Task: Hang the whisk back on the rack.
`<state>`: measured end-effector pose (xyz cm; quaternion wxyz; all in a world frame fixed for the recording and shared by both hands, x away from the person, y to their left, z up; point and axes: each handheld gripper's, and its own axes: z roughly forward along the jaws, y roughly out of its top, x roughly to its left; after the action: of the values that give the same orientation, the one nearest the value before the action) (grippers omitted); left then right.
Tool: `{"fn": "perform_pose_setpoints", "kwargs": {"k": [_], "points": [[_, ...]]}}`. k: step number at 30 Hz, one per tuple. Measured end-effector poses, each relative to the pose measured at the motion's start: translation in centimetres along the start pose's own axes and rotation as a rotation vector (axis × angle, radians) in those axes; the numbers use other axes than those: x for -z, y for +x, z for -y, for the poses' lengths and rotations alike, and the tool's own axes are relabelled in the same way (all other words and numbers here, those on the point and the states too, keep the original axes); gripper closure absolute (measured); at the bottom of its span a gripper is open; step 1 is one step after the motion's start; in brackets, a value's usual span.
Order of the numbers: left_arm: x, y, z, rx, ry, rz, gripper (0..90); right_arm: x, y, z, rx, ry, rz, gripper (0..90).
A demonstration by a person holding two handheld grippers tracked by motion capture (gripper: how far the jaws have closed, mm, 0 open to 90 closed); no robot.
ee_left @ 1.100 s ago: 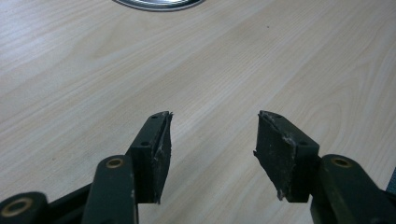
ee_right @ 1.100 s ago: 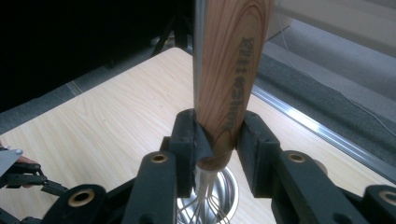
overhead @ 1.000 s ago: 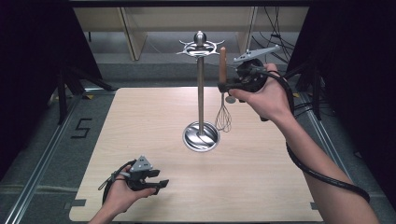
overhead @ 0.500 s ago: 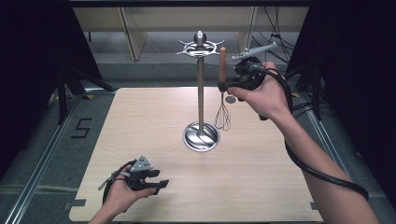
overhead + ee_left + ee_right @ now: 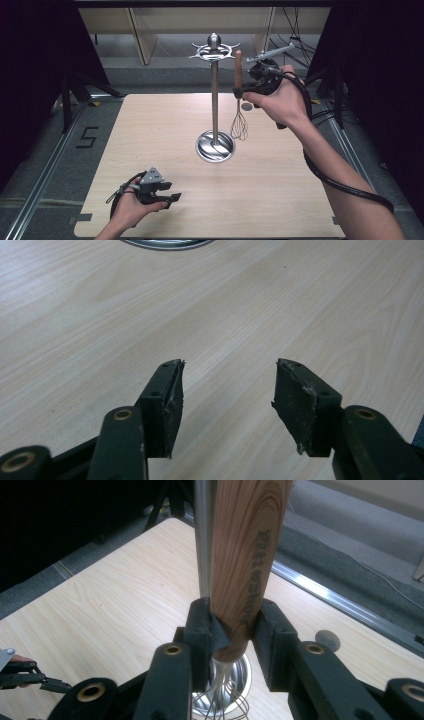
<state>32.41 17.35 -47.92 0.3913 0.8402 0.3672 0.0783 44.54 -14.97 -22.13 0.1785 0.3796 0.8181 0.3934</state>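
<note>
Whisk [image 5: 239, 100] clamped by the handle in right gripper [image 5: 245, 91], raised upright beside the rack [image 5: 214, 95] — not yet hung on a hook — left gripper [image 5: 167, 195] idle, jaws apart, on table [image 5: 150, 130].

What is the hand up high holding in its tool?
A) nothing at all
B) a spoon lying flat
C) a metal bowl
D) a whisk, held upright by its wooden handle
D: the right tool pinches the wooden handle of the whisk, whose wires hang down beside the metal stand above the table.
</note>
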Motion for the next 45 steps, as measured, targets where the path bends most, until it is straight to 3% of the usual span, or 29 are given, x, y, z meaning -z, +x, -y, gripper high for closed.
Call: {"fn": "perform_pose_setpoints", "kwargs": {"k": [16, 23, 31, 32, 34, 35, 38, 39, 42, 45], "points": [[-0.1, -0.1, 0.0, 0.012, -0.007, 0.007, 44.5, -0.1, 0.3, -0.6, -0.007, 0.041, 0.02, 71.3], [0.0, 0.0, 0.0, 0.002, 0.002, 0.004, 44.5, -0.4, 0.3, 0.1, 0.039, 0.019, 0.028, 69.8], [0.0, -0.1, 0.0, 0.003, 0.002, 0.005, 44.5, 0.0, 0.9, 0.4, 0.094, 0.036, 0.043, 67.0], [0.0, -0.1, 0.0, 0.002, 0.002, 0.005, 44.5, 0.0, 0.7, 0.5, 0.12, 0.024, 0.041, 64.8], [0.0, -0.1, 0.0, 0.001, 0.003, 0.005, 44.5, 0.0, 0.8, 0.7, 0.121, 0.016, 0.043, 62.5], [0.0, 0.0, 0.0, 0.001, 0.003, 0.005, 44.4, 0.1, 0.8, 1.2, 0.133, -0.004, 0.044, 57.4], [0.0, 0.0, 0.0, 0.001, 0.003, -0.004, 44.5, 0.3, 0.8, 1.7, 0.132, -0.031, 0.038, 53.9], [0.0, -0.1, 0.0, 0.006, -0.001, -0.002, 44.5, 0.5, 0.6, 2.4, 0.147, -0.082, 0.036, 49.9], [0.1, 0.0, 0.0, 0.003, -0.004, 0.006, 44.5, 0.8, 0.5, 3.1, 0.131, -0.112, 0.038, 47.2], [0.1, 0.0, 0.1, 0.0, 0.0, -0.009, 44.5, 0.8, -0.8, 7.1, 0.112, -0.144, 0.021, 44.5]]}}
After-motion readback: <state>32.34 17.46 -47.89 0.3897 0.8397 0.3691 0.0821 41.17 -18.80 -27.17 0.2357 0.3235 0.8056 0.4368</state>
